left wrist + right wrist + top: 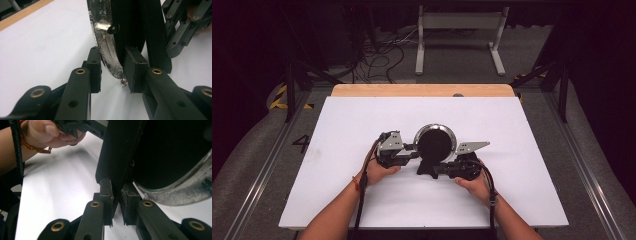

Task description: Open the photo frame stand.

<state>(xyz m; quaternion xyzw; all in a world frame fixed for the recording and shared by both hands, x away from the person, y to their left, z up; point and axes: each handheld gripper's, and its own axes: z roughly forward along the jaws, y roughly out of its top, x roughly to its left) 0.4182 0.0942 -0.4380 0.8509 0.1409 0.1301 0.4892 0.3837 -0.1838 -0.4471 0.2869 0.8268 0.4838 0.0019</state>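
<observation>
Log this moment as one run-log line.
object: round mirror upright on black stand | left gripper: jaws around silver rim, gap visible | right gripper: clamped on stand | surface: white table

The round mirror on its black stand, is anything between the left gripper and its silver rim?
Nothing visible. The left gripper already has the silver rim of the round mirror between its jaws, over bare white table.

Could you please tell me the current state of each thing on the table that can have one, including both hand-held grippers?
Round mirror: upright on the white table, its silver rim facing away from the person.
Black stand: upright behind the mirror, foot on the table.
Left hand-held gripper: jaws around the mirror's rim, one pad seemingly not yet touching.
Right hand-held gripper: shut on the black stand.
</observation>
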